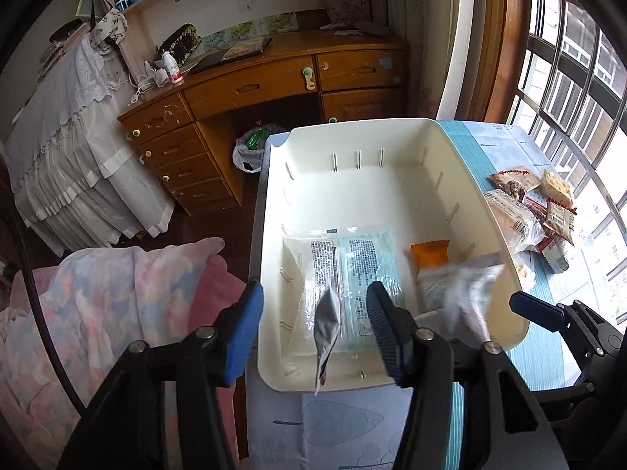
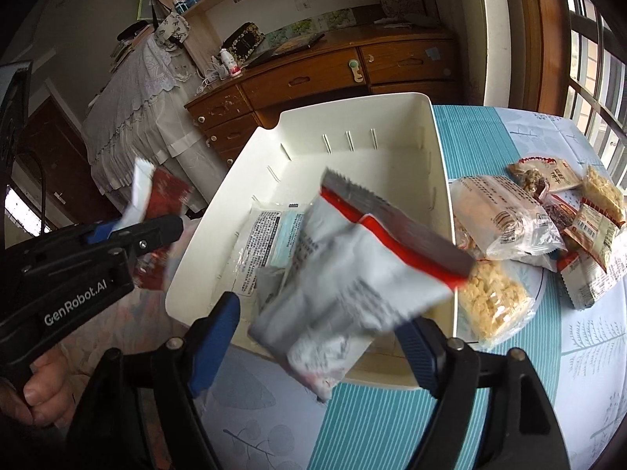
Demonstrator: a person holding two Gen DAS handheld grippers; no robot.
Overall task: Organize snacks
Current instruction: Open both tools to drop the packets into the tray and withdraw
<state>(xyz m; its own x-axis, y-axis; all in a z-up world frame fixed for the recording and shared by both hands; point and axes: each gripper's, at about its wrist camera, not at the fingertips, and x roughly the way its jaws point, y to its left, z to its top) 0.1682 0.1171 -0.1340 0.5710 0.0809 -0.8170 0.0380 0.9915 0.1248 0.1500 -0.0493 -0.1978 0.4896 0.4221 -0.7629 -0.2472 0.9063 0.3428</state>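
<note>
The left gripper (image 1: 313,337) is gaping wide over the bin (image 1: 490,211), a grey packet (image 1: 327,333) dangling between its fingers (grip unclear). The right gripper (image 2: 321,337) is standing wide around a blurred white packet (image 2: 345,274).

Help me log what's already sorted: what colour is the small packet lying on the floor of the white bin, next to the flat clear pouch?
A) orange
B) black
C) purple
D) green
A: the orange packet lies on the floor of the white bin, just to the right of the flat clear pouch in the left wrist view.
</note>
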